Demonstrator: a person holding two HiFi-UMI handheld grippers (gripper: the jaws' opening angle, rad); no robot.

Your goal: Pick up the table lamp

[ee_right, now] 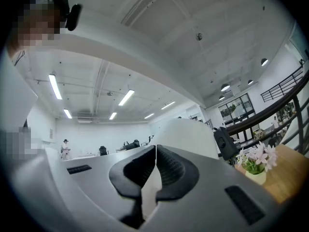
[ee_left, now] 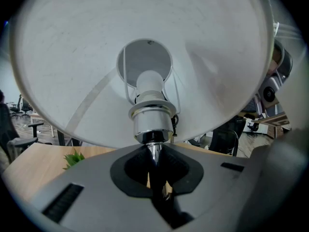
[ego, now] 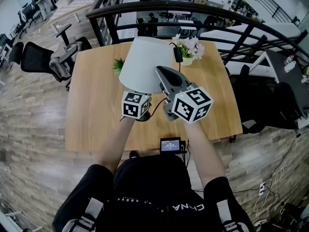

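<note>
The table lamp hangs in the air above the wooden table [ego: 91, 115], its white shade [ego: 145, 62] tilted toward me. In the left gripper view I look up into the shade [ee_left: 72, 57] at the bulb [ee_left: 149, 83] and the chrome socket [ee_left: 152, 122]. My left gripper [ee_left: 153, 151] is shut on the thin chrome stem just under the socket; in the head view only its marker cube [ego: 135, 104] shows below the shade. My right gripper [ego: 162, 72] reaches up to the shade's lower right edge, and its jaws [ee_right: 154, 151] are shut with the white shade wall between them.
A pot of pale flowers [ego: 189, 47] and a small green plant [ego: 118, 64] stand at the table's far side. A black plug [ego: 177, 52] hangs on the cord there. A small screen device [ego: 172, 145] sits at the near edge. A black railing [ego: 217, 13] runs behind.
</note>
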